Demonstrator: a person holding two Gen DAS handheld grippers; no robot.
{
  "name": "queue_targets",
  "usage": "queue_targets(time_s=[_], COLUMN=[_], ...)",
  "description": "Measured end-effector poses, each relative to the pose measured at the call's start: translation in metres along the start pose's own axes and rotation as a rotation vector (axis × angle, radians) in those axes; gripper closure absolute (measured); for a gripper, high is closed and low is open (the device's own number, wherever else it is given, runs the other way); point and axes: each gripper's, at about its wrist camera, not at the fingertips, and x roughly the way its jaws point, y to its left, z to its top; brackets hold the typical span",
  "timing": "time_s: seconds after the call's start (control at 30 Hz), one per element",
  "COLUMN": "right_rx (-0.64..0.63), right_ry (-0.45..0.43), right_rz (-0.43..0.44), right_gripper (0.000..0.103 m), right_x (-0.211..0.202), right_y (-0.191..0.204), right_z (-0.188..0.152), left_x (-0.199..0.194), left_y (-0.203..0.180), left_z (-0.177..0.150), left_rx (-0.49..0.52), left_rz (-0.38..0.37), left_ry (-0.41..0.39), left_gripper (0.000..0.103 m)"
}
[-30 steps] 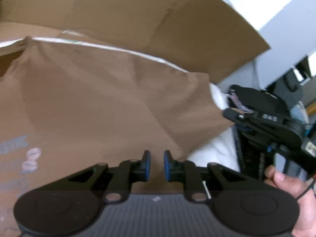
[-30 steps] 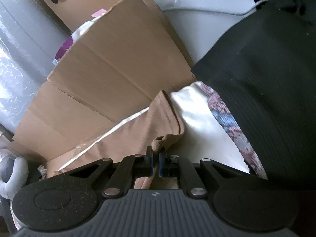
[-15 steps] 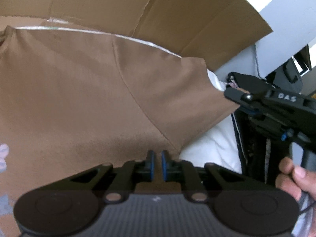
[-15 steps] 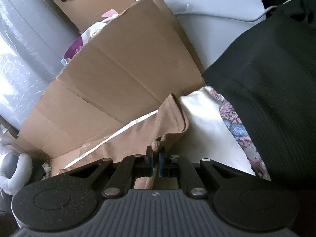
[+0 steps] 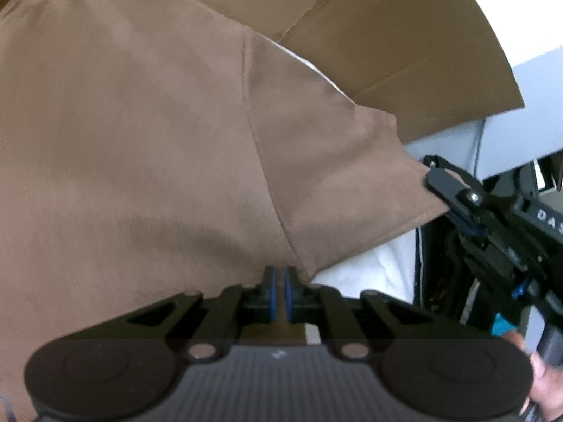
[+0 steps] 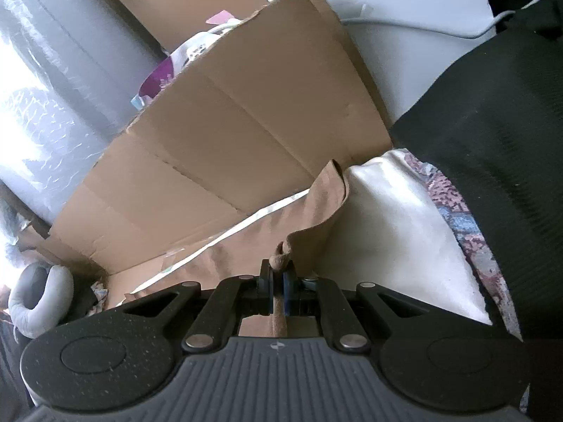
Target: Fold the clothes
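Flattened brown cardboard sheets (image 6: 246, 133) behind; left gripper (image 5: 280, 293) jaws just closed, nipping soft brown cotton garment (image 5: 158, 140); right gripper (image 6: 277, 293) clamped tight on its bunched edge.

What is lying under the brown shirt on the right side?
A white cloth shows under the brown shirt, with a patterned fabric beside it. The shirt covers the rest, so what lies below there cannot be seen.

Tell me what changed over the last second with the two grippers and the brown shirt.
The left gripper came down onto the brown shirt, and its jaws have just been closing; they now stand almost together at the cloth's lower edge, though whether they pinch it is unclear. The right gripper stayed shut on the shirt's sleeve hem. The cardboard and white cloth stayed put.
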Motion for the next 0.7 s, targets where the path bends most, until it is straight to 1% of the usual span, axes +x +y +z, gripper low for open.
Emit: queue_targets(time_s=[0.13,0.3,0.43,0.7], right_rx=[-0.016,-0.045,-0.079,-0.124], right_ry=[0.007,0.027,0.046,0.091], right_rz=[0.02,0.056,0.094,0.148], right_gripper=[0.099,0.1,0.1,0.1], right_x=[-0.001,-0.002,-0.003,-0.003], right_y=[0.006,0.016,0.027,0.042], right_z=[-0.001,-0.004,-0.008,-0.016], left_x=[0.003,0.009,0.011,0.016], left_y=[0.011,0.027,0.038,0.045], left_z=[-0.001,-0.005,-0.011,-0.019], left_rx=[-0.112,-0.269,-0.374,-0.487], left_rz=[-0.035,-0.085,-0.123,-0.163], left_ry=[0.002,0.0,-0.008,-0.011], left_gripper=[0.102,0.102,0.102,0.102])
